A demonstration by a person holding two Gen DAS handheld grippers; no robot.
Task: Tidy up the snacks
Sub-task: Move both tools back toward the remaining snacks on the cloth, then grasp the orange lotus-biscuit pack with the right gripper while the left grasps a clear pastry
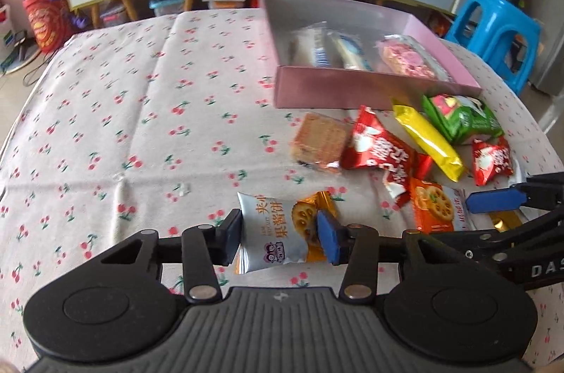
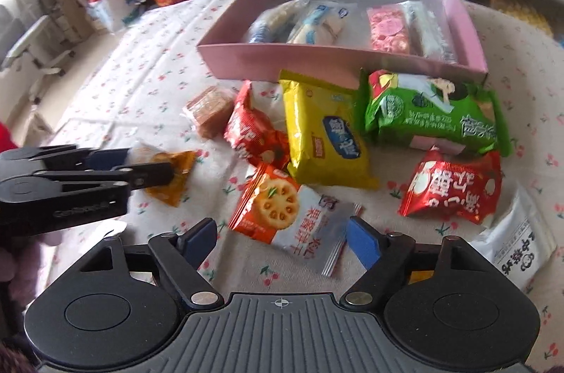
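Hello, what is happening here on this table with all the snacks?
A person is sorting snack packets into a pink box with two tools. The left hand-held gripper is shut on a silver-and-orange biscuit packet. The right hand-held gripper is open around another orange biscuit packet lying on the cherry tablecloth. Several wrapped snacks are already in the box; red, yellow and green packets lie in front of it.

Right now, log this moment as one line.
left gripper: shut on biscuit packet | right gripper: open around orange biscuit packet | pink box: some snacks inside | others loose on tablecloth
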